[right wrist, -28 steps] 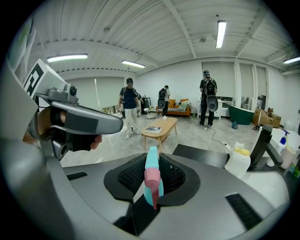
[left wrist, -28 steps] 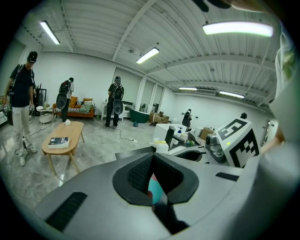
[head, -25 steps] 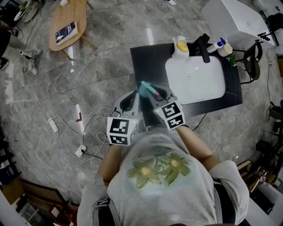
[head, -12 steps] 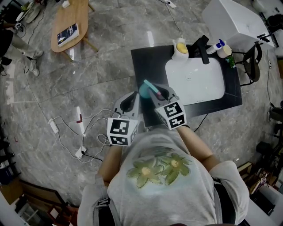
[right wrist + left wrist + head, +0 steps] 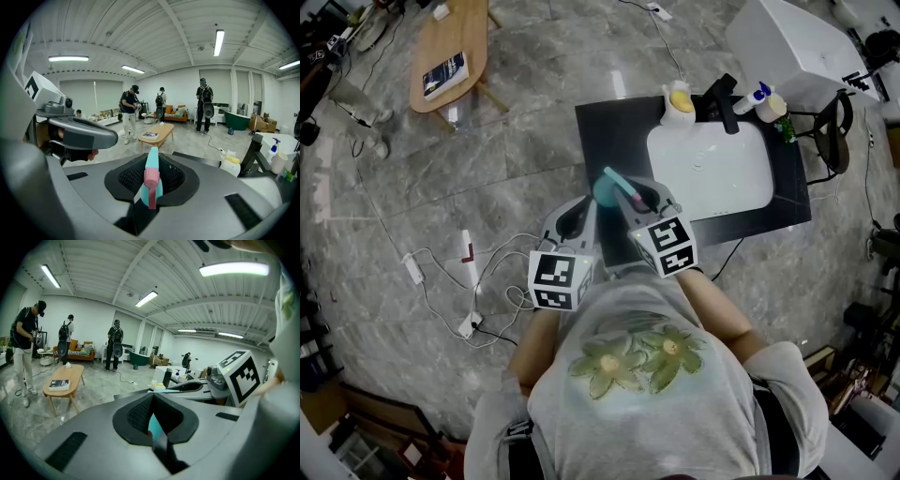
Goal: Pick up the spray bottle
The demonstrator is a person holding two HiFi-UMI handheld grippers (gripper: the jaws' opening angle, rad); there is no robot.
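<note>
You worked under bright, even light: fluorescent tubes (image 5: 234,269) on the ceiling high above the wooden coffee table (image 5: 63,380) glared white, and the stone floor (image 5: 534,141) just beside that table carried a pale sheen with only soft shadows. Both gripper views bulged and darkened at their round edges, and the nearest foreground was blurred.

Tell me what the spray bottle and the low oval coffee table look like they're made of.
The spray bottle: likely plastic, smooth opaque teal body with a pink collar and trigger. The coffee table: looks like light wood, matte tan top on splayed legs; veneer can't be ruled out.
</note>
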